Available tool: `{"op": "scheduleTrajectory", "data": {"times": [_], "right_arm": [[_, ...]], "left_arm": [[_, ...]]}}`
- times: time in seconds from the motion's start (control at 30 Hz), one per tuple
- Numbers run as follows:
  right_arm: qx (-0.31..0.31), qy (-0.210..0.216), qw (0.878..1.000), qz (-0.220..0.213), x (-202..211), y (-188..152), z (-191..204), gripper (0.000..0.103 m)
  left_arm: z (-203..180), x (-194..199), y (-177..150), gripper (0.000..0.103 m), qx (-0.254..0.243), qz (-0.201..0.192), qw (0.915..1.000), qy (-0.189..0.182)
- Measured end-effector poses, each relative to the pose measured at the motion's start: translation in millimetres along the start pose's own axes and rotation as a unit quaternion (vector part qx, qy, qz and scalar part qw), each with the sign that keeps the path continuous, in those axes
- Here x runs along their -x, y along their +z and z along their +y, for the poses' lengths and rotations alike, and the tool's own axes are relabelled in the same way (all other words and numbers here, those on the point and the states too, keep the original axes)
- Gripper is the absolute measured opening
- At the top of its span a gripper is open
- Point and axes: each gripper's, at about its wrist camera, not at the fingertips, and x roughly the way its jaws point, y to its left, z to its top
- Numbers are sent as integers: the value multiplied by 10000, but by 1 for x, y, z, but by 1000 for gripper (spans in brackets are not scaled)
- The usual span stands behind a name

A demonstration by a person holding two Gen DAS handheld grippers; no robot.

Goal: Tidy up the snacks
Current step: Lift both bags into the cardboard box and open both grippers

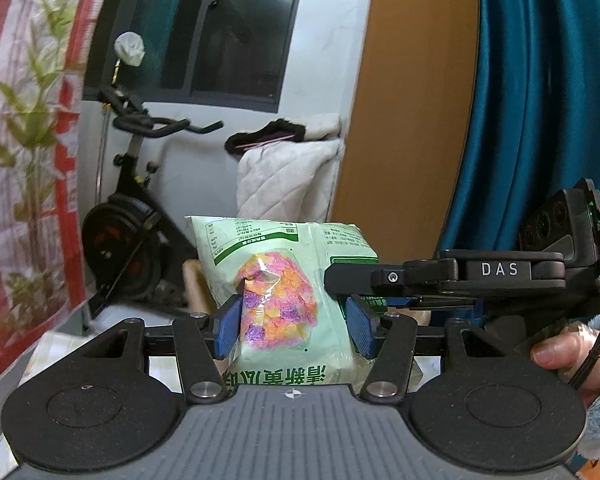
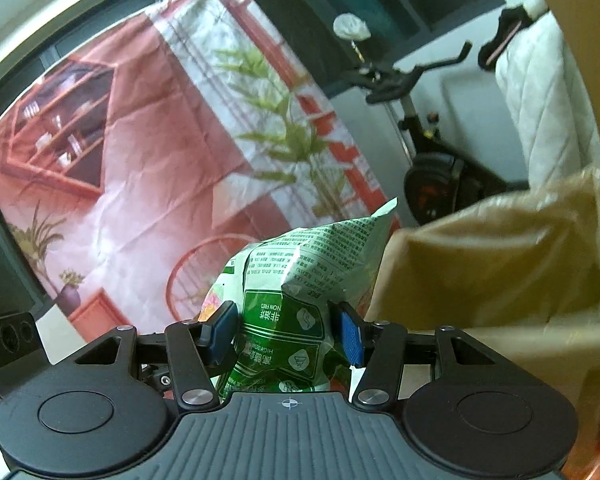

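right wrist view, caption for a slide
Right gripper clamps a crinkled green-and-white snack bag beside an open brown paper bag.

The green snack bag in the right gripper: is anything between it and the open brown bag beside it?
Nothing visible. The green snack bag, clamped in the right gripper, sits right beside the brown bag, whose opening faces the camera.

Both wrist cams look fwd, near level, close behind each tool – sharing exercise bike [image 1: 128, 216] & red backdrop [image 2: 148, 168].
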Motion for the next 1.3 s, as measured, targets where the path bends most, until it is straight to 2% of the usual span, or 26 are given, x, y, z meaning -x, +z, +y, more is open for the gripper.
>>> {"op": "scheduleTrajectory", "data": {"times": [0.23, 0.4, 0.8, 0.97, 1.07, 1.2, 1.3], "right_arm": [[39, -135, 9997, -222, -2, 45, -50, 50], [-41, -238, 9994, -246, -15, 61, -85, 50], [-511, -547, 9972, 42, -55, 47, -153, 50], [-572, -956, 9933, 292, -66, 37, -166, 52], [-556, -1113, 9919, 244, -60, 34, -167, 64], [-458, -1264, 9908, 167, -51, 35, -165, 65], [-155, -1370, 9903, 160, -44, 32, -154, 65]], "left_arm": [[-15, -57, 25, 59, -103, -18, 9999, -109], [-15, -97, 30, 59, 23, 136, 9998, -113], [-4, -154, 17, 59, 87, 691, 9976, 65], [1, -156, 9, 60, 121, 849, 9958, 327], [5, -152, 8, 65, 152, 822, 9957, 398], [7, -139, 8, 66, 167, 716, 9959, 529], [4, -131, 9, 66, 112, 622, 9960, 626]]}}
